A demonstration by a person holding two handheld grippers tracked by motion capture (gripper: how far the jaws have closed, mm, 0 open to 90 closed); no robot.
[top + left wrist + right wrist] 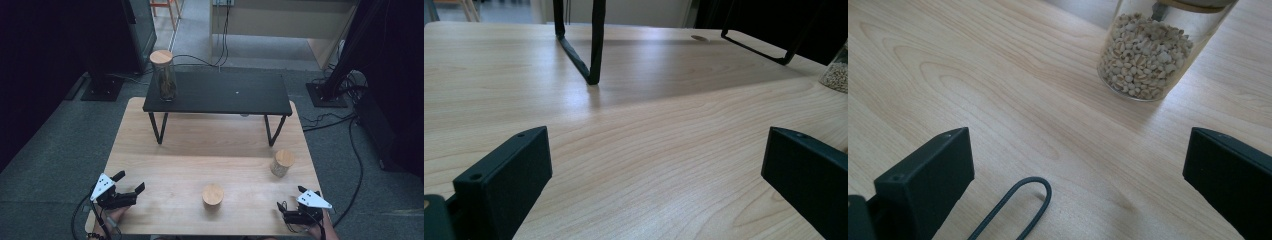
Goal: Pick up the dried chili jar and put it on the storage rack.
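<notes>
Glass, grain-filled jar with a wooden lid [1148, 52] stands near the wooden table's [175, 150] right edge, ahead of the released right gripper [300, 207]; likely heavy, slippery and fragile, best gripped around its body.

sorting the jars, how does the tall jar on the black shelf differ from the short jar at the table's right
The tall jar stands up on the black shelf; the short jar sits on the wooden table. The tall jar is clearly taller and slimmer, with dark contents; the short jar holds pale grains. Both are clear, upright, and have round wooden lids.
</notes>
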